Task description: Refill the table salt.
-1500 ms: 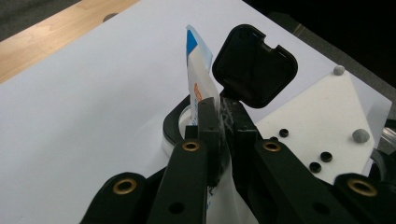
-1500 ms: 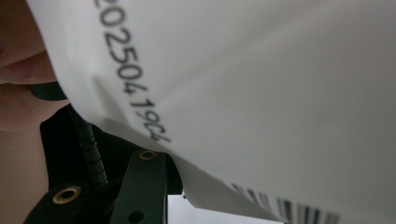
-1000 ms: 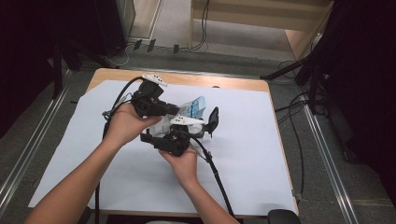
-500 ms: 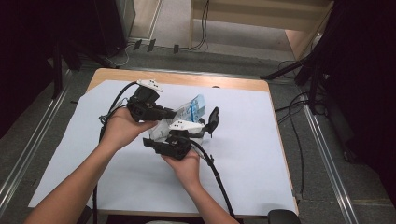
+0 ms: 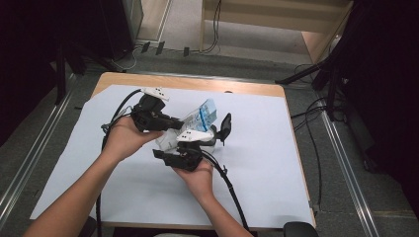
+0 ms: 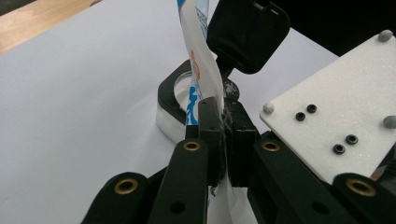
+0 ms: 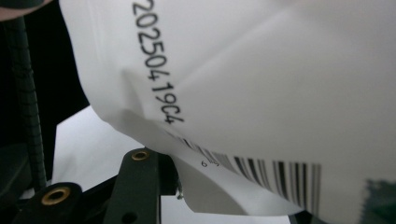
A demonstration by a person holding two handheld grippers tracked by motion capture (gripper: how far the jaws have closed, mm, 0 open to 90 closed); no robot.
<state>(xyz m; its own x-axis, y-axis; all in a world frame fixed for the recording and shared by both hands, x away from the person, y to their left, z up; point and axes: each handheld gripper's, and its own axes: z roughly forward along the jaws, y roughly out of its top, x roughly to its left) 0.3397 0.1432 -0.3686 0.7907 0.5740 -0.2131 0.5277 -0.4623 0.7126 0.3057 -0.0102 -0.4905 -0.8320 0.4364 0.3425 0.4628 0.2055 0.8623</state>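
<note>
A white and blue pouch (image 5: 199, 117) is held up over the table between both grippers. My left gripper (image 5: 174, 123) comes in from the left, and its jaws are shut on the pouch's thin edge (image 6: 205, 70), as the left gripper view (image 6: 224, 119) shows. My right gripper (image 5: 191, 144) is just below, shut on the pouch's white back with the barcode (image 7: 261, 93). That back covers most of the right gripper's jaws (image 7: 219, 196). Under the pouch stands a small clear jar (image 6: 173, 100) with a black rim, its black flip lid (image 5: 226, 126) standing open.
A large white sheet (image 5: 276, 163) covers the wooden table (image 5: 237, 88). Black cables (image 5: 232, 190) trail from the grippers toward the near edge. Dark stands and floor cables lie beyond the right table edge.
</note>
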